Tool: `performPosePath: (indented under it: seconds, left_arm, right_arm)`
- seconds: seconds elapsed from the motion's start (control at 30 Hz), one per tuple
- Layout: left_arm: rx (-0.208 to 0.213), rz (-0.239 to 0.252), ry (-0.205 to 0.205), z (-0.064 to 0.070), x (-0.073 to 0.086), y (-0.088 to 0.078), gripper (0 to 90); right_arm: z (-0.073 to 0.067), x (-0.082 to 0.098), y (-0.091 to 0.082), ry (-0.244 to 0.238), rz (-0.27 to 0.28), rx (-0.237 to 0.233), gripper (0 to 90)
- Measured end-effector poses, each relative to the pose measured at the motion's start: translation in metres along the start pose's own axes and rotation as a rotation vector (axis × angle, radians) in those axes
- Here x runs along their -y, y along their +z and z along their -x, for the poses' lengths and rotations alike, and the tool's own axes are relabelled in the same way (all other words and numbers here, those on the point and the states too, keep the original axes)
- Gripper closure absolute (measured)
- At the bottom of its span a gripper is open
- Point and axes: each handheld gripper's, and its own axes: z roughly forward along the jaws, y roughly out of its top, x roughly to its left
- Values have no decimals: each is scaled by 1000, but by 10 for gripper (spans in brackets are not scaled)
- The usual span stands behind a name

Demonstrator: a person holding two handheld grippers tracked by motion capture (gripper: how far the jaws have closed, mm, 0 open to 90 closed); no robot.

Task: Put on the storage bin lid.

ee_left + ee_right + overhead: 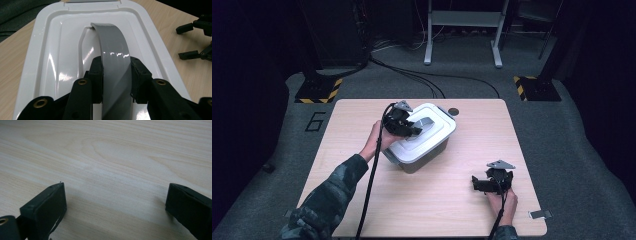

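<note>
A white plastic storage box [422, 142] with a white lid [62, 50] and a grey carry handle [116, 65] sits on the light wooden table [362, 200], near the centre and toward the far half, turned at an angle to the table edges. The left gripper [412, 129] is positioned over the lid, held by the person's left hand [379, 140], whose camouflage-patterned sleeve [327, 200] enters from the lower left of the high view. In the left gripper view, the two black jaws are closed against both edges of the grey carry handle, one pad on each side, with the handle band passing between them and arching away toward the far end of the lid. The handle stands raised above its recess in the lid. The right gripper [484, 185] rests low over the table near the right front area, well apart from the box, held by the right hand [504, 202]. In the right gripper view, its jaws stand wide apart with bare wood grain between them and nothing gripped. A black cable [369, 190] trails from the left gripper toward the near table edge.
</note>
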Motion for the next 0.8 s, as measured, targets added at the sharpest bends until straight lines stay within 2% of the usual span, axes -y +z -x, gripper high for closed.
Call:
performPosePath:
  seconds: [0.03, 0.13, 0.17, 0.2, 0.23, 0.27, 0.3, 0.4, 0.5, 0.57, 0.6, 0.7, 0.8]
  left_arm:
    - [0, 2, -3, 0, 0, 0, 667]
    - [3, 1, -27, -1, 1, -2, 548]
    - [1, 8, -36, -1, 1, -3, 449]
    - [-3, 7, -34, -1, 2, -5, 449]
    - [1, 19, -42, 1, 3, -9, 363]
    - [1, 19, -42, 1, 3, -9, 326]
    - [-2, 18, -42, 2, 4, -12, 326]
    - [-10, 23, -44, 3, 5, -20, 211]
    - [-20, 44, -57, 5, 7, -31, 177]
    - [-44, 59, -45, 7, 12, -43, 146]
    - [-44, 59, -45, 7, 12, -43, 142]
    - [-64, 65, -58, 7, 26, -61, 101]
    - [-88, 71, -51, 6, 34, -70, 74]
  right_arm:
    - [0, 0, 0, 0, 0, 0, 22]
    - [0, 0, 0, -1, 0, 1, 23]
    - [0, 0, 0, 1, 0, -1, 23]
    - [0, 0, 0, 1, 0, -1, 23]
    - [0, 0, 0, 1, 0, -1, 23]
    - [0, 0, 0, 1, 0, -1, 23]
    - [0, 0, 0, 1, 0, 0, 23]
    - [0, 0, 0, -1, -1, 2, 23]
    - [0, 0, 0, 0, 0, 1, 23]
    - [0, 0, 0, -2, 0, 3, 23]
    - [0, 0, 0, -2, 0, 3, 23]
    - [0, 0, 0, -1, 0, 1, 23]
    - [0, 0, 0, 1, 0, 1, 23]
